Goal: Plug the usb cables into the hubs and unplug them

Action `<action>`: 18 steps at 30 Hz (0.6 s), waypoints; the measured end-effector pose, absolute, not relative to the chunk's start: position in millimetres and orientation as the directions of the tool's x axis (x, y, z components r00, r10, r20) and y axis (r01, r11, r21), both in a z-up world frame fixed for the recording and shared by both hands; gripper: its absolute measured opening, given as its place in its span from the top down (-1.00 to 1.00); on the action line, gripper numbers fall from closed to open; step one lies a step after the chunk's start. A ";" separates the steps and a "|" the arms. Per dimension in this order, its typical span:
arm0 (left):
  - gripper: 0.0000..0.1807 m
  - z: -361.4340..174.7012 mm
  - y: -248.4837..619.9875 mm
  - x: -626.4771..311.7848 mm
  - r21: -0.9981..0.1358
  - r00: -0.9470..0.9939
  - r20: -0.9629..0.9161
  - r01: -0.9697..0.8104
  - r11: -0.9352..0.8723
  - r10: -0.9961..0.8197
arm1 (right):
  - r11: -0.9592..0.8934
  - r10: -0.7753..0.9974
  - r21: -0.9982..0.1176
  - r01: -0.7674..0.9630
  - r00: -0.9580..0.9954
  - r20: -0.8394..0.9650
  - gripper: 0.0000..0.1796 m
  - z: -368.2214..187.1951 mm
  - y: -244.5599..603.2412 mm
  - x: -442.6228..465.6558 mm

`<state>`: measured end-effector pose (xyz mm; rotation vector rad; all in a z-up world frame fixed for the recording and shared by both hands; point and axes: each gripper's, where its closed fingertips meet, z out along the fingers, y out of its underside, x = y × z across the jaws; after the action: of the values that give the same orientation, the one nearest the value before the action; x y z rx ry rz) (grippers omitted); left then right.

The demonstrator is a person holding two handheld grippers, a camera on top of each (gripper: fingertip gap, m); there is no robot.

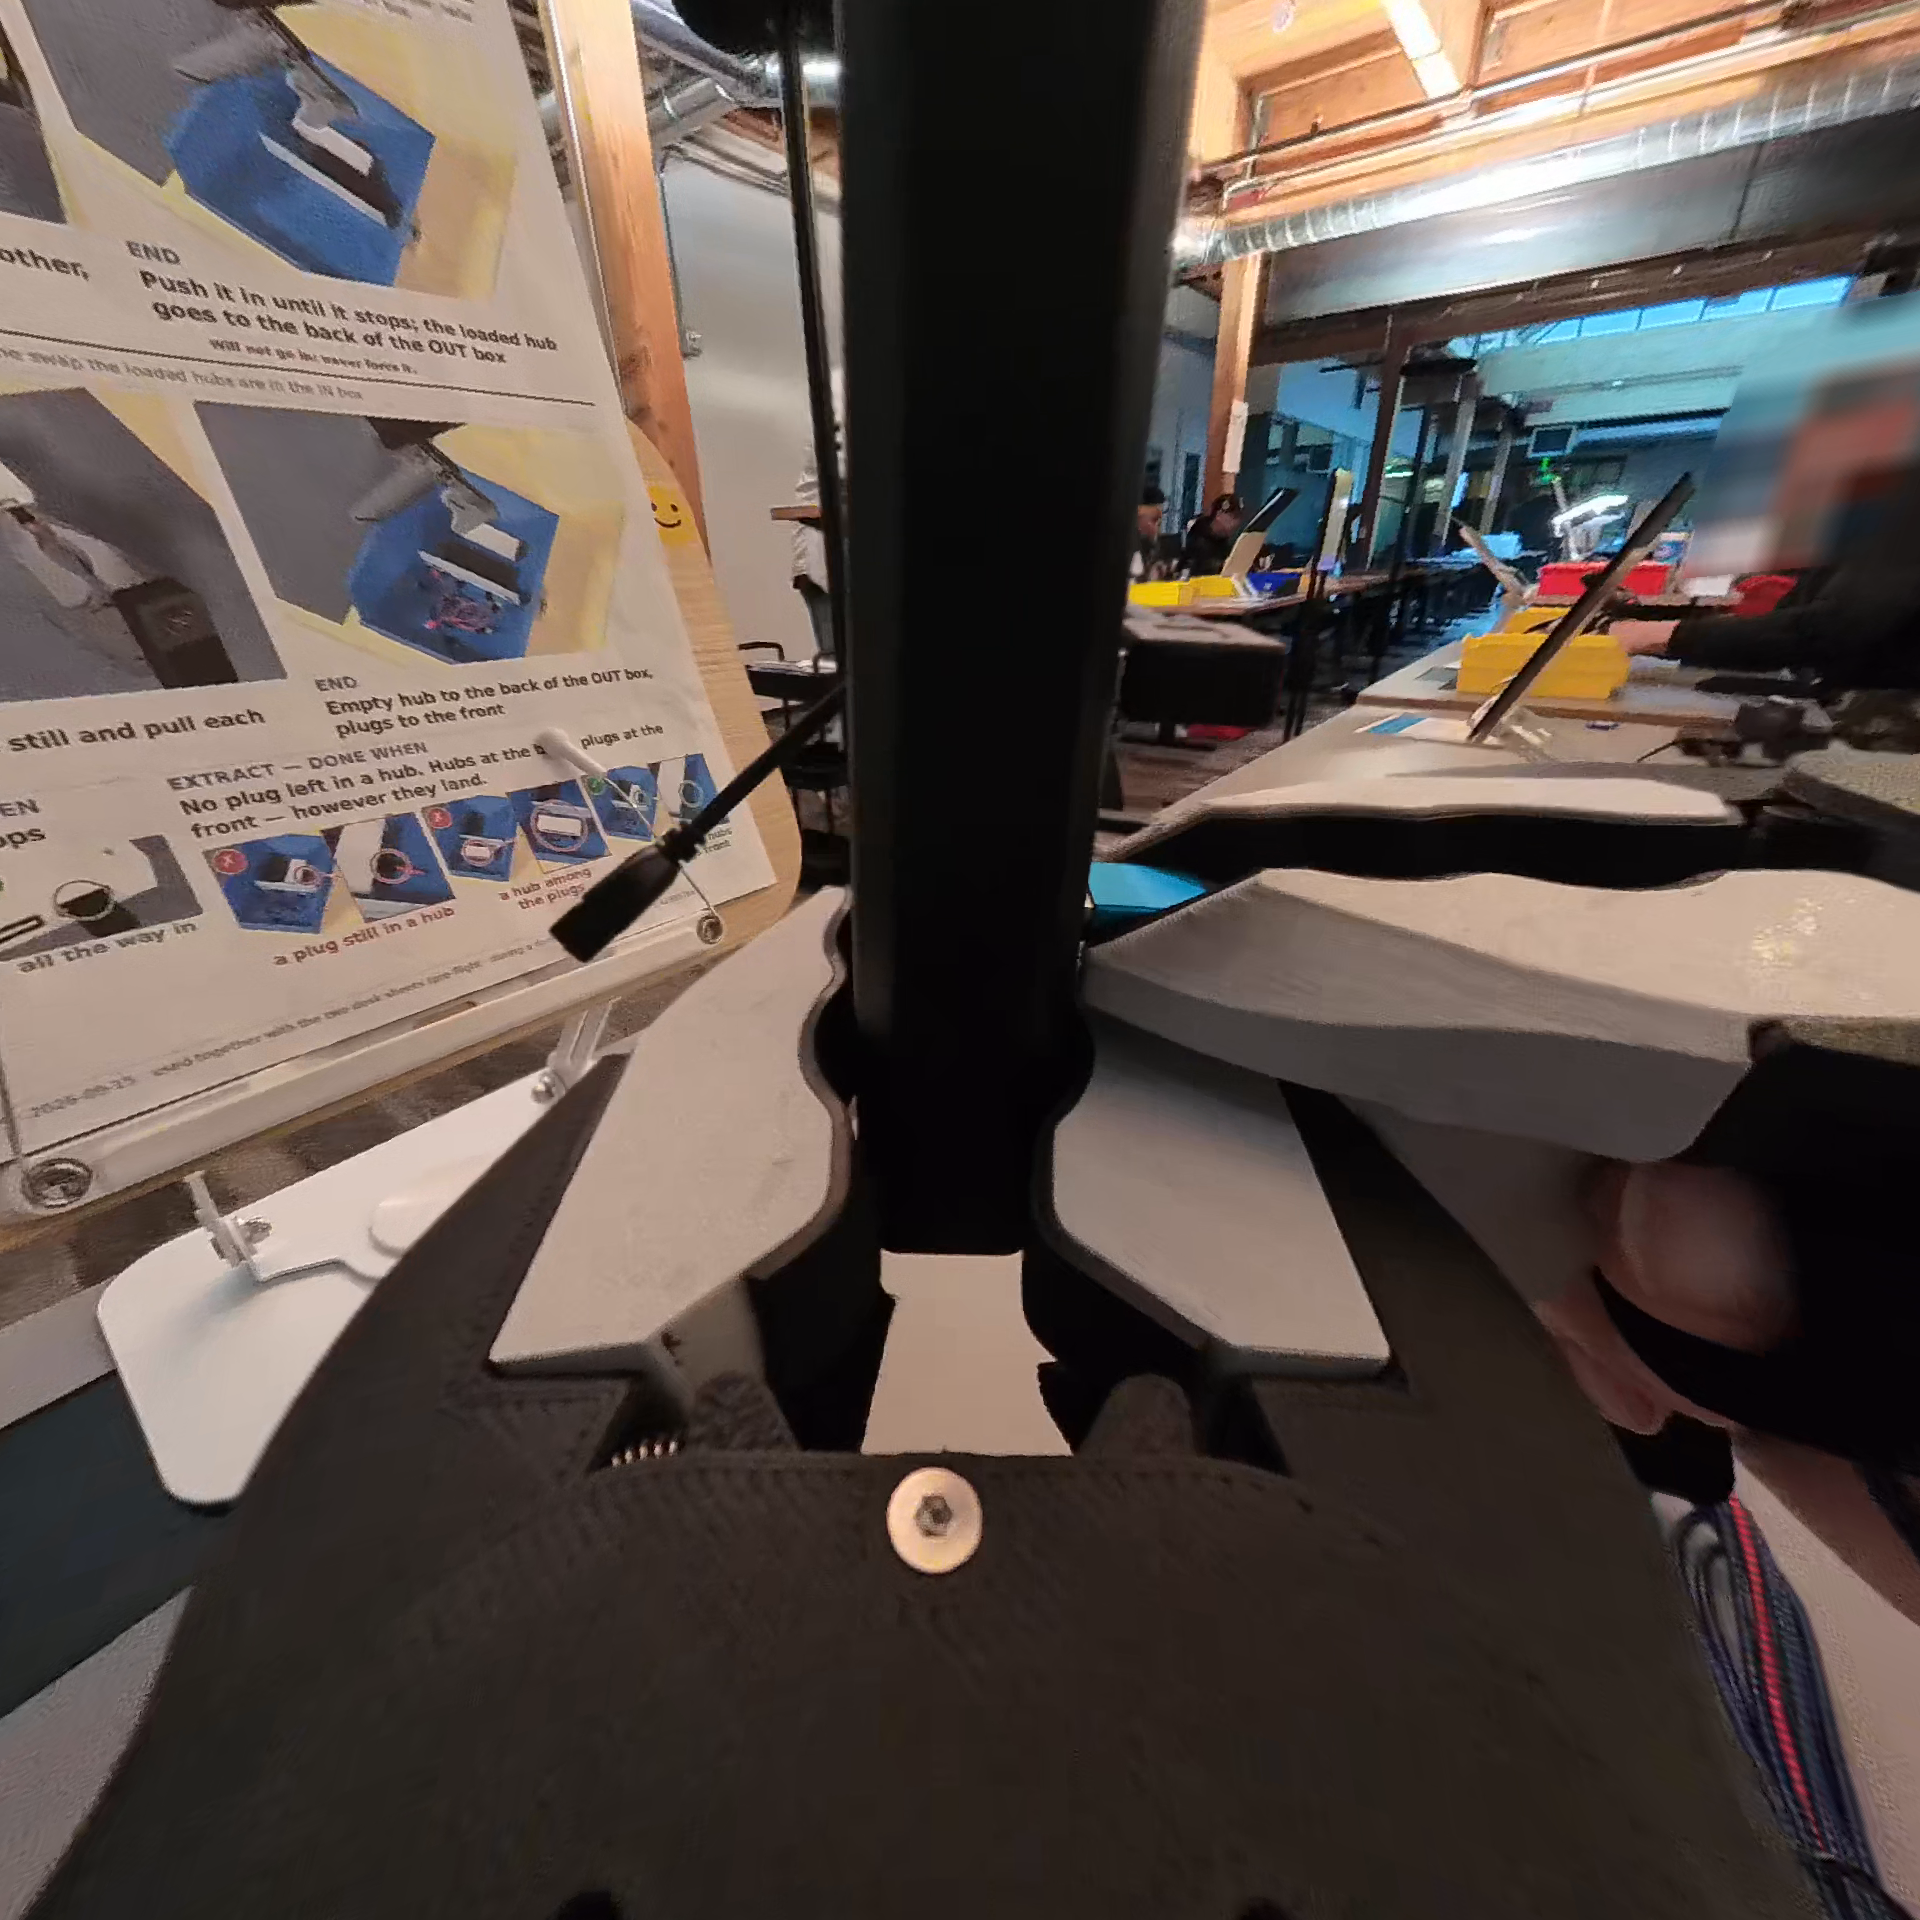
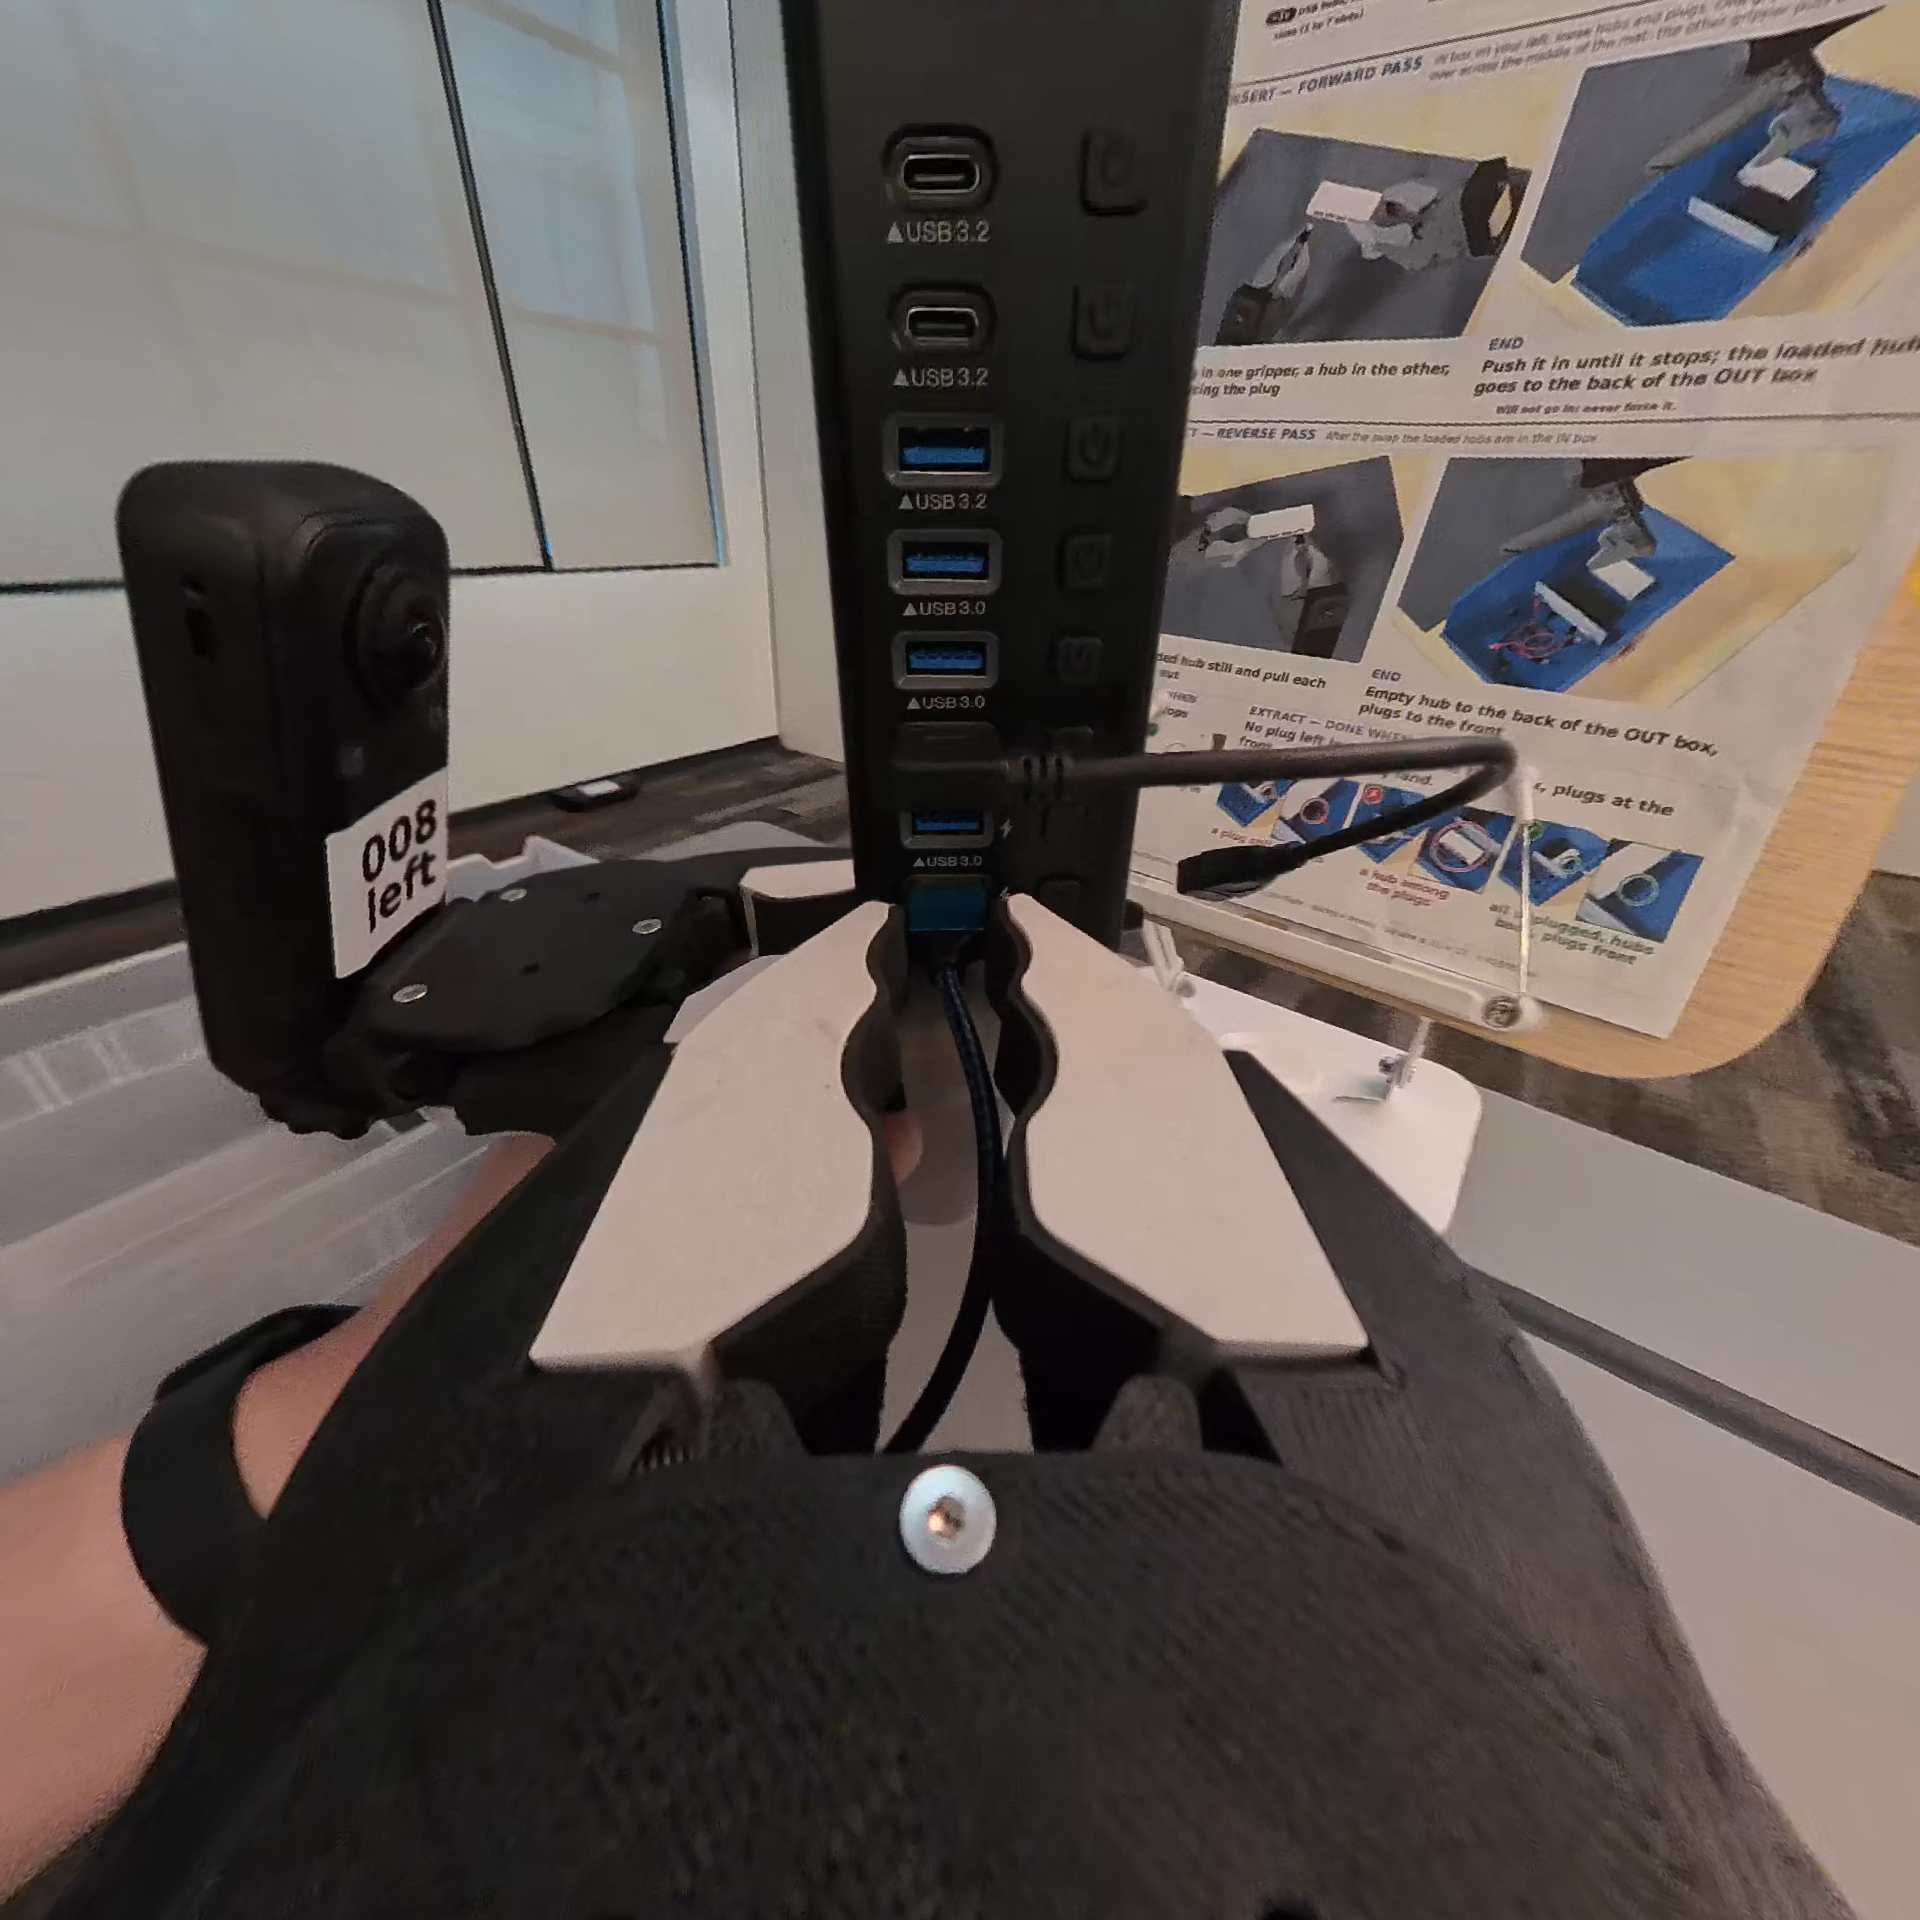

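A long black hub [image 2: 997,416] stands upright with its row of ports facing the right wrist view. My left gripper [image 1: 961,1039] is shut on its lower end; here the hub [image 1: 966,520] shows its plain side. My right gripper [image 2: 948,920] is shut on a blue USB plug [image 2: 945,902], which is pressed at the lowest port. I cannot tell how deep it sits. Its dark braided cable [image 2: 977,1143] runs back between the fingers. A short black cable [image 2: 1247,774] is plugged in two ports higher, and its free end [image 1: 613,904] hangs loose.
An instruction sheet on a wooden board [image 1: 312,623] stands just behind the hub on a white base plate [image 1: 260,1320]; it also shows in the right wrist view [image 2: 1558,520]. The right gripper [image 1: 1455,987] reaches in from the right. Yellow bins [image 1: 1538,665] and people are far off. Some 5 centimetres of space lies between my two pairs of fingers.
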<state>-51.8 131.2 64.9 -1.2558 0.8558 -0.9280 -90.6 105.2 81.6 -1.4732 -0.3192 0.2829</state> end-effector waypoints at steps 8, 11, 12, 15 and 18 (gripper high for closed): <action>0.67 72.6 125.8 -52.8 -0.993 0.369 -0.033 0.094 0.073 -0.929 | 0.069 0.420 -0.997 -0.023 0.908 0.008 0.83 88.6 100.7 -93.1; 0.66 70.9 127.6 -52.3 -0.994 0.388 -0.030 0.081 0.067 -0.921 | 0.074 0.389 -0.997 -0.010 0.921 0.019 0.84 87.5 101.6 -91.7; 0.66 70.0 128.2 -52.1 -0.995 0.387 -0.025 0.078 0.060 -0.922 | 0.075 0.376 -0.997 -0.004 0.926 0.024 0.84 87.1 102.2 -91.2; 0.66 70.7 128.0 -53.1 -0.995 0.374 -0.007 0.088 0.043 -0.927 | 0.074 0.367 -0.997 0.036 0.928 0.061 0.84 86.5 102.9 -91.8; 0.67 75.2 151.3 -77.4 -0.980 0.388 0.144 0.181 -0.078 -0.910 | 0.124 0.436 -0.990 -0.061 0.900 -0.001 0.84 104.5 88.7 -88.4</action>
<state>-77.4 151.3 75.2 -1.3371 0.7320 -1.0519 -88.4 88.7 104.5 -1.4063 -0.3222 0.3720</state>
